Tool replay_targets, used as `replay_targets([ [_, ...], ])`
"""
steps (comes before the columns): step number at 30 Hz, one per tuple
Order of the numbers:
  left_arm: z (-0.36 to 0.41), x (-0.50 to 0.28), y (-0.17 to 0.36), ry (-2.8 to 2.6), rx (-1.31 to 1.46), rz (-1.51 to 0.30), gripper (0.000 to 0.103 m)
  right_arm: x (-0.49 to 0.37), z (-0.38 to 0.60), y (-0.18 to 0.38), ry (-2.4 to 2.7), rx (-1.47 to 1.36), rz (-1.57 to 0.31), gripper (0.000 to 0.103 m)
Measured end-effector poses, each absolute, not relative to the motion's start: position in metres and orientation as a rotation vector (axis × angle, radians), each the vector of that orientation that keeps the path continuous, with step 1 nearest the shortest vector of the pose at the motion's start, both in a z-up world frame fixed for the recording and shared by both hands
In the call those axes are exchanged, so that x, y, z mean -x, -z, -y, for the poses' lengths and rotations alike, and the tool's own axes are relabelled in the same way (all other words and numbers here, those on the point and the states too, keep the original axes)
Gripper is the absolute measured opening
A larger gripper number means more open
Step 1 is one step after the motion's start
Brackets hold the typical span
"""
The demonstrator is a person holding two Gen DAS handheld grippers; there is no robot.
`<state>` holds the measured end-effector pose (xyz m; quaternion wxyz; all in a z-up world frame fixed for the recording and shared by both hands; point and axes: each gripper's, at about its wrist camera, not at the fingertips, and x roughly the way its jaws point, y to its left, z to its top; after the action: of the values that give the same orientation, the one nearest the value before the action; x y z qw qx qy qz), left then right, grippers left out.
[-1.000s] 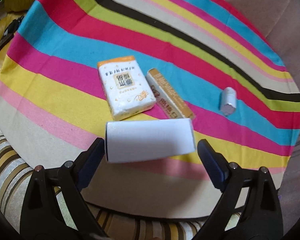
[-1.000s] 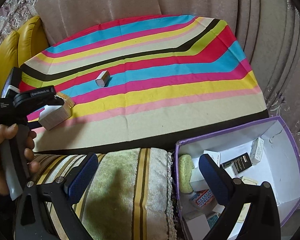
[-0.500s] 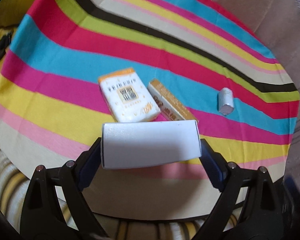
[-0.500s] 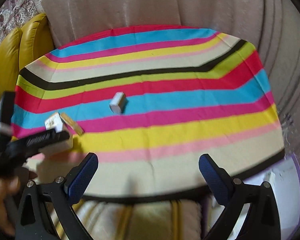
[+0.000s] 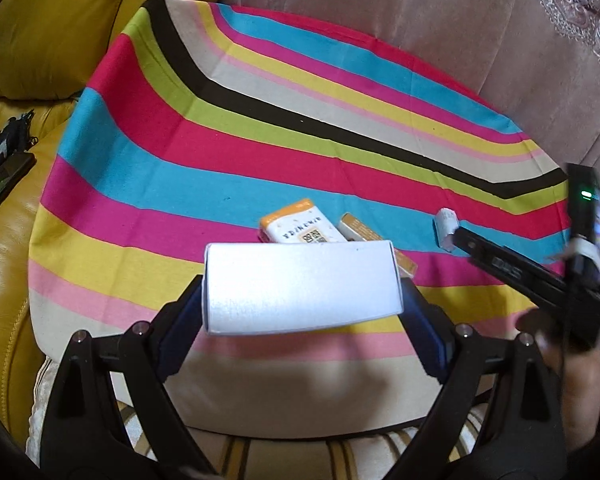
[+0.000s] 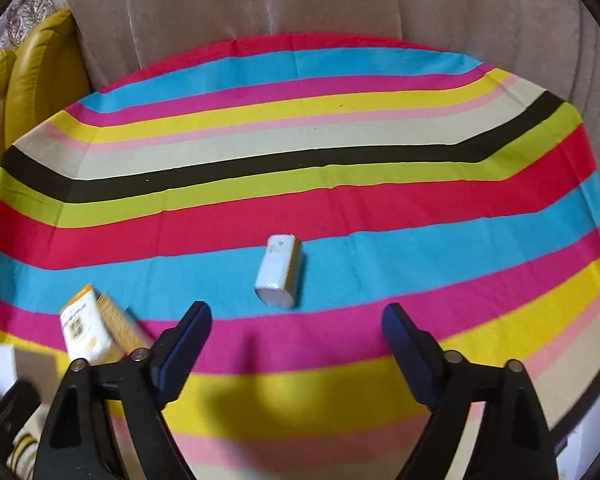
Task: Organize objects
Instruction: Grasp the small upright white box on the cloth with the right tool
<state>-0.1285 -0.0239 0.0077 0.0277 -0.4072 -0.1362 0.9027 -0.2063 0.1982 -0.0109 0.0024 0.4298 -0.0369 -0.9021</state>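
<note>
Left wrist view shows the left gripper [image 5: 302, 308] clamped on a white box [image 5: 302, 286], one pad on each short end, the box held off the striped cloth [image 5: 180, 152]. Its long axis runs crosswise, square to the fingers, and its broad blank face tilts up toward the camera. Just beyond it lie an orange-topped packet [image 5: 296, 229] and a thin gold box [image 5: 360, 229], side by side, both pointing away and to the left. Further right a small white pack [image 5: 446, 229] lies apart from them.

Right wrist view has the right gripper [image 6: 296, 340] spread wide and empty, hovering just short of that small white pack [image 6: 279, 271]. The pack lies flat on a blue stripe, its long axis running nearly straight away from the fingers, near end leaning slightly left.

To grip it well, I judge the gripper should come down centred over the pack, so the pads close across its narrow width and meet the two long sides squarely; a small twist to match the lean would help. Meanwhile the white box is best kept level, since an end-to-end hold could let it swing.
</note>
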Motion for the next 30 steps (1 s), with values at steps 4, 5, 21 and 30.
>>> replay_targets([
  [4, 0.024, 0.130, -0.003, -2.771, 1.265, 0.423, 0.093, 0.224, -0.191, 0.024, 2.829, -1.386, 0.081, 0.073],
  [5, 0.023, 0.131, -0.002, -2.770, 1.265, 0.416, 0.093, 0.228, -0.190, 0.027, 2.830, -1.392, 0.080, 0.069],
  [21, 0.015, 0.131, 0.003, -2.775, 1.277, 0.370, 0.093, 0.232, -0.190, 0.037, 2.813, -1.401, 0.029, 0.028],
  [30, 0.007, 0.122, -0.003, -2.807, 1.268, 0.292, 0.093, 0.181, -0.169, 0.012, 2.790, -1.329, -0.077, 0.028],
])
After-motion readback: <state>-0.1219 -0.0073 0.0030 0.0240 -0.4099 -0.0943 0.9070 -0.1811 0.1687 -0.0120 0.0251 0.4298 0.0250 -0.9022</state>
